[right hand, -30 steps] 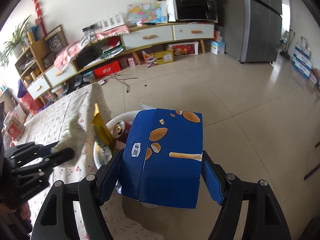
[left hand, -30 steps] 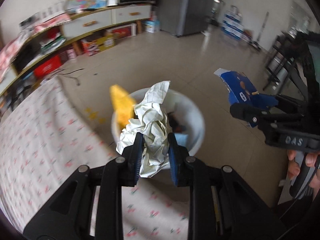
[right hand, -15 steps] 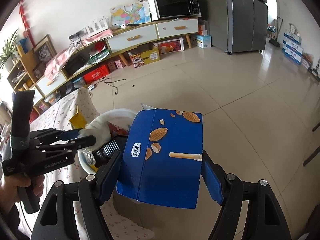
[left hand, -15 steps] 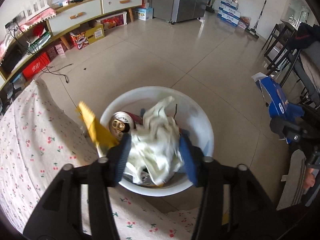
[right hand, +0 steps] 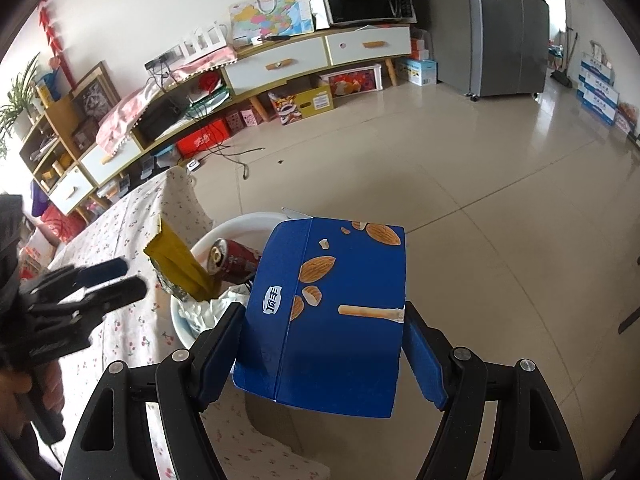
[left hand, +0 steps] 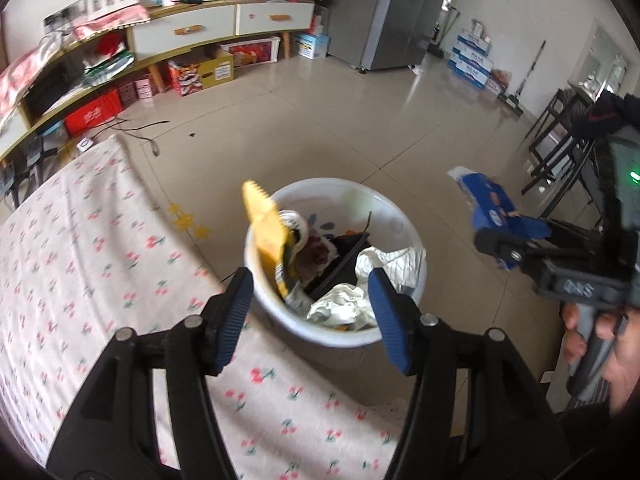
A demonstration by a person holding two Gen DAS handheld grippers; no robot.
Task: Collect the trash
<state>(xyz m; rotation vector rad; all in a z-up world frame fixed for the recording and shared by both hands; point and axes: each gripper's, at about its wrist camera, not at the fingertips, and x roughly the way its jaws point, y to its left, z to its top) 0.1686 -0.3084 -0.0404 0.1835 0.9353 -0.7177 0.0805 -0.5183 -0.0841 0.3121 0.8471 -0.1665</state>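
Observation:
A white trash bin [left hand: 384, 204] stands on the floor at the table's edge and holds crumpled white paper [left hand: 348, 304], a yellow wrapper [left hand: 266, 228] and a red can [right hand: 234, 262]. My left gripper [left hand: 310, 314] is open and empty above the bin's near rim. My right gripper [right hand: 322, 346] is shut on a blue almond snack box [right hand: 328, 312], held in the air to the right of the bin [right hand: 240, 222]. The box also shows in the left wrist view [left hand: 490, 204].
A table with a cherry-print cloth [left hand: 80, 264] lies left of the bin. A long TV cabinet [right hand: 280, 68] with boxes under it lines the far wall. A grey fridge [right hand: 504, 28] stands at the back right. Black chairs [left hand: 560, 152] stand at the right.
My left gripper opened and let go of the crumpled white paper, which now lies in the bin, then pulled back a little. The right gripper kept holding the blue box.

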